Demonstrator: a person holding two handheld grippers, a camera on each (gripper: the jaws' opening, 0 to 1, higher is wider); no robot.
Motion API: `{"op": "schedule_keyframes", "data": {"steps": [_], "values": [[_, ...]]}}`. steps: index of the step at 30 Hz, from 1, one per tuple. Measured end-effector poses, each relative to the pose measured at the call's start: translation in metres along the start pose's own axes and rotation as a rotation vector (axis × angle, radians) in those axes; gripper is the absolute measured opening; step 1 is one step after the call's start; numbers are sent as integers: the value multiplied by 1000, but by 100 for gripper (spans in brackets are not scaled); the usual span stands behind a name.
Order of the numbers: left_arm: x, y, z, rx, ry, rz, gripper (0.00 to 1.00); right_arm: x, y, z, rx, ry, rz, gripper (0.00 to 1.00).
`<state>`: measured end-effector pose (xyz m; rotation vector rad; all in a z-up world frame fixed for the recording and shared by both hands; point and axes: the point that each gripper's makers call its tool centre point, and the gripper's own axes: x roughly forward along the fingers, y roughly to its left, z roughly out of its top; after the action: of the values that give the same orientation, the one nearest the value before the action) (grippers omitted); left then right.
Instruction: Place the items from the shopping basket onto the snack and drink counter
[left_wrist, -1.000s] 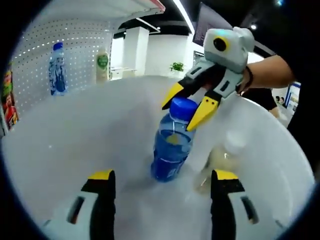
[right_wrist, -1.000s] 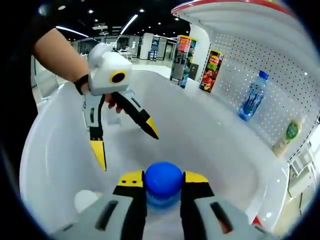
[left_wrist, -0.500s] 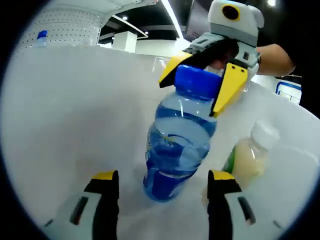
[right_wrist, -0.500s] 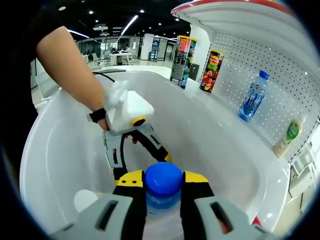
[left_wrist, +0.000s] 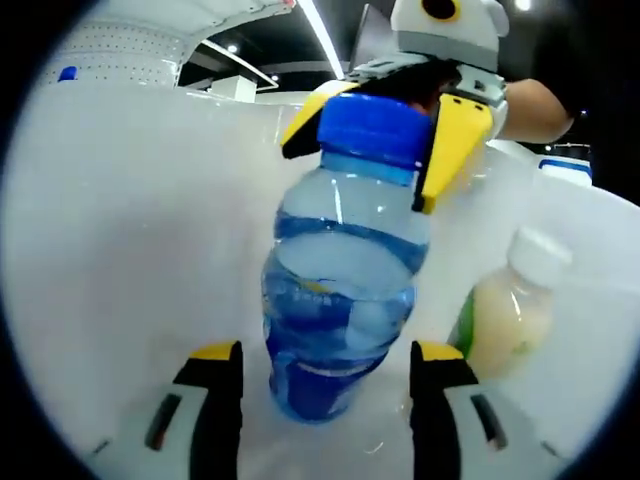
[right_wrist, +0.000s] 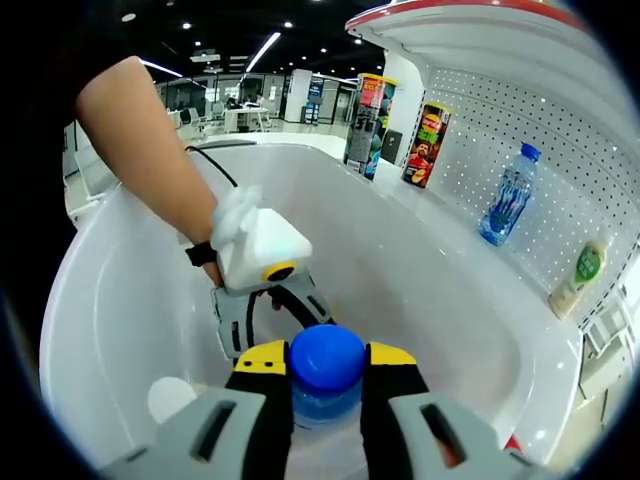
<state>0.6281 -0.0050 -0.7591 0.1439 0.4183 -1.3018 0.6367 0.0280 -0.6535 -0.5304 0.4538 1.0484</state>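
Right gripper (right_wrist: 326, 372) grips blue bottle (left_wrist: 342, 300); pale bottle (left_wrist: 510, 315) beside, left gripper (left_wrist: 318, 400) near.

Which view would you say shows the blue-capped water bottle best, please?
The left gripper view: the bottle shows from cap to base, its cap between the right gripper's jaws. The right gripper view looks down on its cap.

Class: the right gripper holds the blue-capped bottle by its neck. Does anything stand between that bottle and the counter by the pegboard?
Nothing visible does. The bottle sits in the right gripper; the white counter ahead lies bare. The left gripper is beside the bottle, away from the pegboard.
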Motion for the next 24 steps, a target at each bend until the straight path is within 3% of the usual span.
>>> {"op": "schedule_keyframes", "data": {"steps": [5,12,15,24], "values": [[6,2,-3,26,-19,-13,60,1,0,0,3,2,3,21],[23,-8,-1,69,-58,-66,60,2,1,1,6,1,2,22],[25,0,2,62,-80,-33,55,1,1,1,7,1,2,22],[24,-4,4,72,-118,-55,53,2,2,2,10,-2,-1,22]]}}
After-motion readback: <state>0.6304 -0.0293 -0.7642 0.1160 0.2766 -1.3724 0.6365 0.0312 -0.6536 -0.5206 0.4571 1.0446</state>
